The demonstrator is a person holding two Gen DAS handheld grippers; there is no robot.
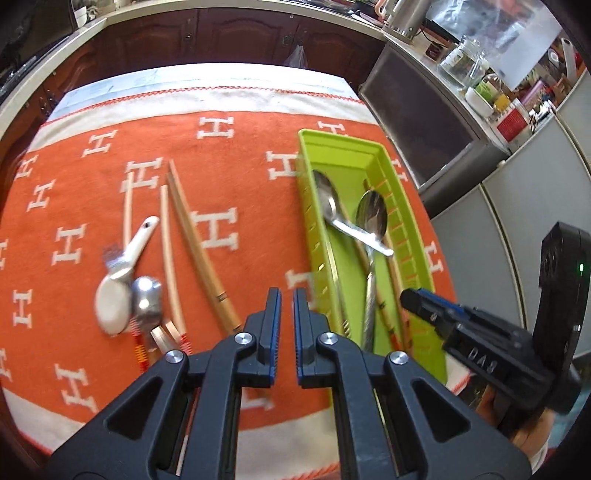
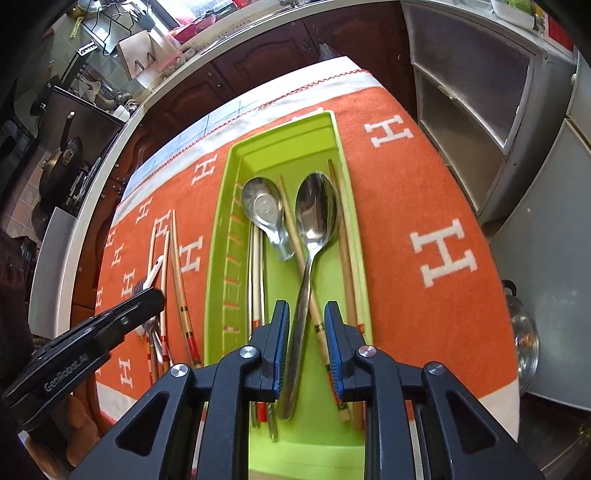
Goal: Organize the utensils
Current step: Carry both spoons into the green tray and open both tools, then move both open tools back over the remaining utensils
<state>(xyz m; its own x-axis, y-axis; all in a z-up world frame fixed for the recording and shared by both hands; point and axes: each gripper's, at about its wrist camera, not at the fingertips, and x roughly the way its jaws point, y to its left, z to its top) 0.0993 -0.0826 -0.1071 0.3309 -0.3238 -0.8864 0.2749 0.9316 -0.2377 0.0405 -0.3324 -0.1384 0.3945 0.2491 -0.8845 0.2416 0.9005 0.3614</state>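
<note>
A green utensil tray [image 1: 369, 147] [image 2: 236, 236] lies on an orange cloth and holds two metal spoons [image 2: 314, 218] [image 1: 371, 218] and several chopsticks. Left of it on the cloth lie loose wooden chopsticks [image 1: 199, 251] [image 2: 181, 284], a white ceramic spoon [image 1: 118, 284], a small metal spoon [image 1: 147, 299] and a fork partly hidden under them. My left gripper [image 1: 287, 299] hovers above the cloth between chopsticks and tray, jaws nearly together, empty. My right gripper [image 2: 306, 314] is open above the tray, its fingers either side of the long spoon's handle without touching it.
The orange cloth [image 1: 229, 147] covers the table. Dark wooden cabinets [image 1: 221, 33] stand behind it. A grey cabinet [image 1: 424, 122] with jars on top stands to the right. A steel pot [image 2: 524, 339] sits on the floor at right.
</note>
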